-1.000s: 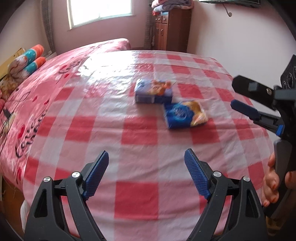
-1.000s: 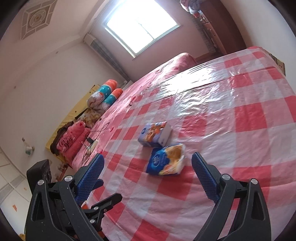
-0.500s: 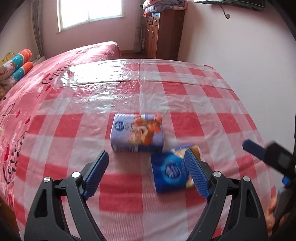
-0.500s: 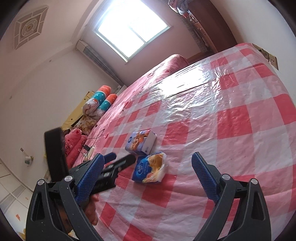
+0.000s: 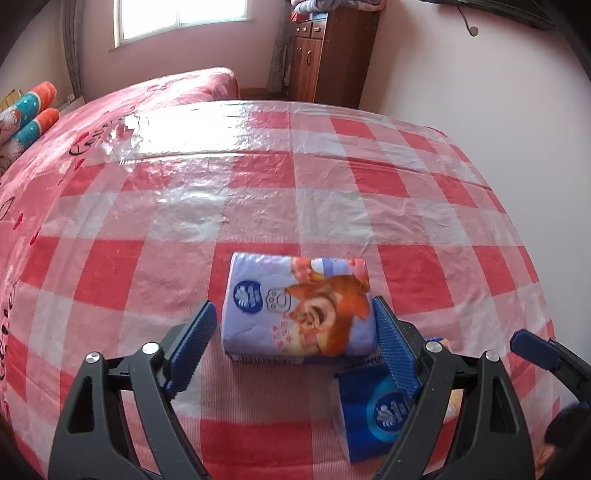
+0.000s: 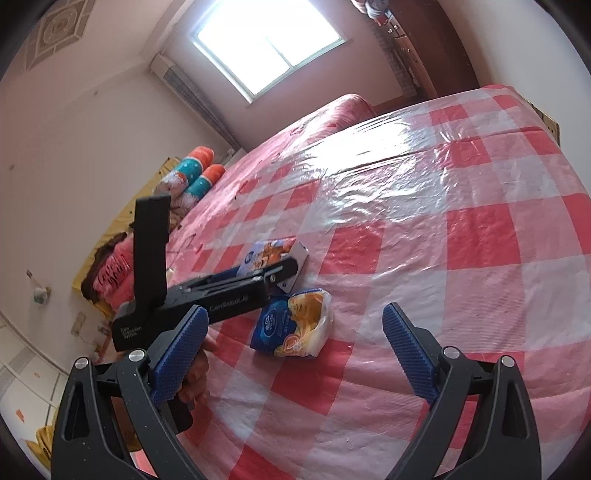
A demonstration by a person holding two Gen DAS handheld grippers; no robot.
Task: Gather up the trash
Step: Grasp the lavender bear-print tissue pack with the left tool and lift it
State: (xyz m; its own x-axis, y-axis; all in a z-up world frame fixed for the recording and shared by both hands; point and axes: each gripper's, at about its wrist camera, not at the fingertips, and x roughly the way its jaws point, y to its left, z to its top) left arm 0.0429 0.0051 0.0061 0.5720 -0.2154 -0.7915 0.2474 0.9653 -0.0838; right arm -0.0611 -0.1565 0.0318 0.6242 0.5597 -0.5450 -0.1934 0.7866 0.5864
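— Surface: red-and-white checked glossy plastic sheet [image 5: 332, 173], spread flat, wrinkled, glare near far edge. Beneath and beyond it, pink printed bedspread [image 5: 173, 88] with dark lettering.

— Far side?

— Bright window with white frame [image 6: 267, 40] in pink wall. Tall dark brown wooden cabinet [image 5: 328, 51] in corner, folded textiles stacked on top. Long white wall unit [image 6: 195, 96] below window, seen from right wrist view.

— Left edge?

— Two rolled orange-and-teal patterned bolsters [image 5: 27, 114], lying side by side, touching. Crumpled pink cloth [image 6: 114, 273] nearer, over yellow sheet [image 6: 122, 218]. Ornamental square ceiling panel [image 6: 59, 29] overhead.
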